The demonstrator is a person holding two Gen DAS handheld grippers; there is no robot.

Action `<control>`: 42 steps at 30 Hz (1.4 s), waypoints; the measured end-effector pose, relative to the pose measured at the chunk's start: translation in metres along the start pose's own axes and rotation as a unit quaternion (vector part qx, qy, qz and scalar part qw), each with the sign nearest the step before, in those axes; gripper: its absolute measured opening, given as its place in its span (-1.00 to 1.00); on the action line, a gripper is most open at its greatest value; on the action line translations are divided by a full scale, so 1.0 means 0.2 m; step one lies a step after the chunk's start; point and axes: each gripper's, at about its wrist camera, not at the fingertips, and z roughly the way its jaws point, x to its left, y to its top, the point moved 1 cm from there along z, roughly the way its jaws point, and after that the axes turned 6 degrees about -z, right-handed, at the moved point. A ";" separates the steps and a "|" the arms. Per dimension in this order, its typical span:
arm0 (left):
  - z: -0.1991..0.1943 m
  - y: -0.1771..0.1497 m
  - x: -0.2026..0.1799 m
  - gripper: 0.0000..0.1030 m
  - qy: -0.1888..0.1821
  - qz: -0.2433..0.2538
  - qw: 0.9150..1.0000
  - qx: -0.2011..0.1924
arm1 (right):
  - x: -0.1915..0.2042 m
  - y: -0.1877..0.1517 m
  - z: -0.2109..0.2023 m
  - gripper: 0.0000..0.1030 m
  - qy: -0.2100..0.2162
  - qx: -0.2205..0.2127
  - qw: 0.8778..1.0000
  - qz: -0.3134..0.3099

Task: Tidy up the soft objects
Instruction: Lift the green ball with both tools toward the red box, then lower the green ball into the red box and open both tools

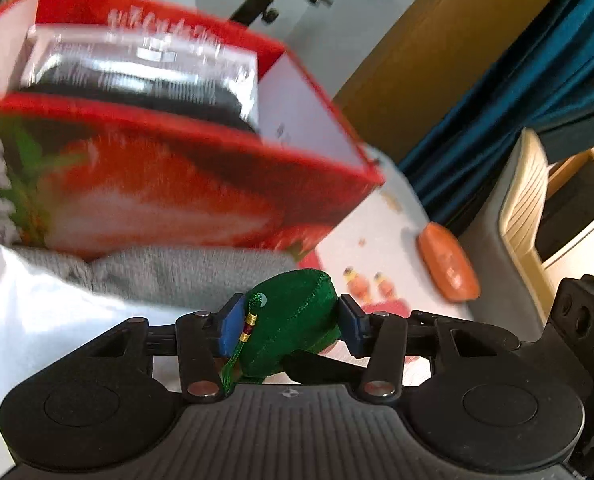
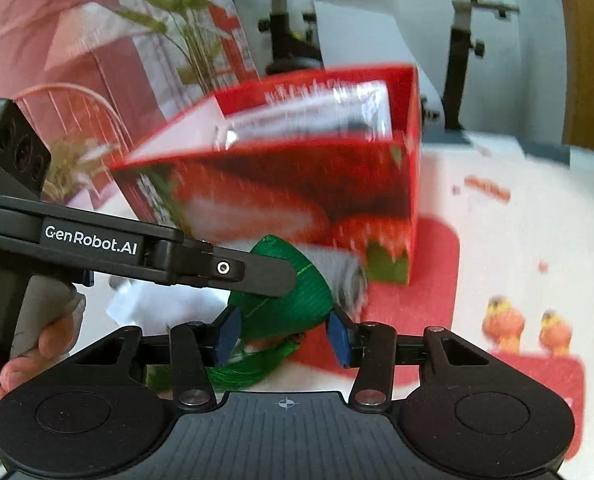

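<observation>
Two grippers of mine, left gripper (image 1: 291,322) and right gripper (image 2: 282,338), clamp one green pouch (image 1: 293,320) above the patterned tablecloth (image 2: 517,240), before the red box (image 2: 297,184), exercise bike (image 2: 469,32) behind.

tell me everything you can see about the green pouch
The green pouch is a small, plump, rounded piece of shiny woven cloth with a stitched seam over its top. A green cord with gold and dark red beads hangs from one side, ending in a tassel. The left gripper squeezes it between blue fingers. In the right wrist view it also sits between the right gripper fingers, just before the red box.
</observation>
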 end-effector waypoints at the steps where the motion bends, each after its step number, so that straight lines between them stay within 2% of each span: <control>1: -0.03 0.02 -0.02 0.00 -0.004 0.007 1.000 -0.012 | 0.01 0.03 -0.02 -0.16 0.000 -0.010 1.000 -0.006; 8: -0.30 0.18 -0.11 0.00 -0.034 0.016 0.995 -0.093 | 0.09 0.33 -0.19 -0.16 0.012 -0.081 0.995 -0.061; 13: -0.45 0.33 -0.19 0.00 -0.035 0.037 0.988 -0.143 | 0.14 0.56 -0.24 -0.17 0.008 -0.118 0.986 -0.120; 18: -0.51 0.51 -0.28 0.00 -0.031 0.063 0.981 -0.181 | 0.19 0.79 -0.25 -0.17 -0.009 -0.153 0.974 -0.169; 21: -0.50 0.60 -0.28 0.00 -0.037 0.058 0.979 -0.191 | 0.18 0.89 -0.24 -0.18 -0.016 -0.164 0.970 -0.182; 25: -0.47 0.68 -0.28 0.00 -0.041 0.048 0.979 -0.196 | 0.15 0.98 -0.19 -0.18 -0.018 -0.164 0.968 -0.188; 28: -0.43 0.71 -0.25 0.00 -0.033 0.042 0.980 -0.189 | 0.10 1.01 -0.10 -0.18 -0.017 -0.149 0.972 -0.182; 36: -0.15 0.78 -0.06 -0.01 -0.010 -0.002 0.992 -0.127 | -0.07 0.94 0.19 -0.18 -0.023 -0.082 0.984 -0.154; 42: 0.06 0.82 0.06 -0.01 0.009 -0.030 0.996 -0.083 | -0.21 0.89 0.38 -0.22 -0.029 -0.042 0.991 -0.125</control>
